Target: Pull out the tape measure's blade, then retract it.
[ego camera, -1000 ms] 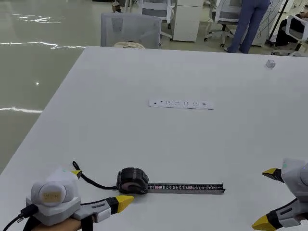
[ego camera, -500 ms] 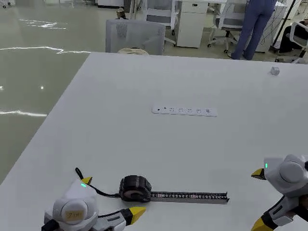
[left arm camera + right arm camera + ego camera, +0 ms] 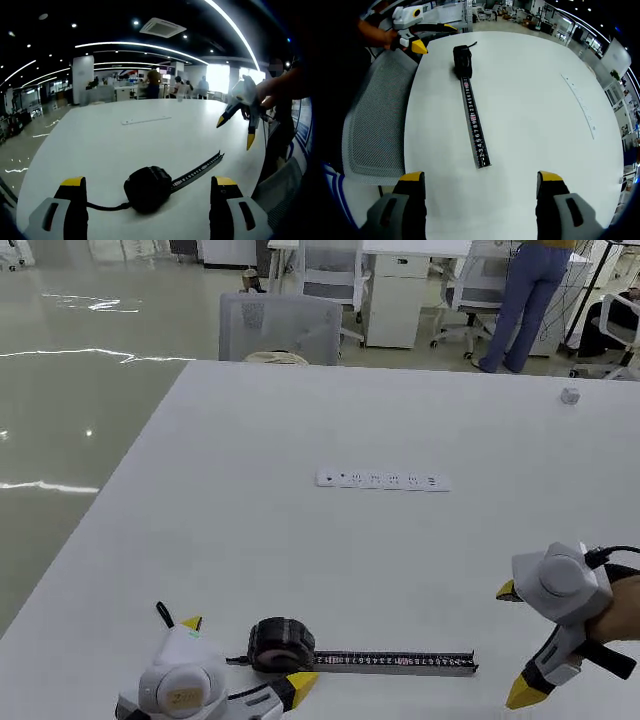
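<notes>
Left gripper [image 3: 245, 652] and right gripper [image 3: 514, 644] fingers open, empty; released, the lower-centre blade [image 3: 395, 661] could whip back, skidding the unheld tape measure [image 3: 281, 644].

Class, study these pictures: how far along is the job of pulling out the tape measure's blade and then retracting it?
Done: the blade is pulled out and lies flat on the table, running from the case. In hand: nothing is gripped. The left gripper is open beside the case, and the right gripper is open, apart from the blade's free end. Left: retracting the blade.
</notes>
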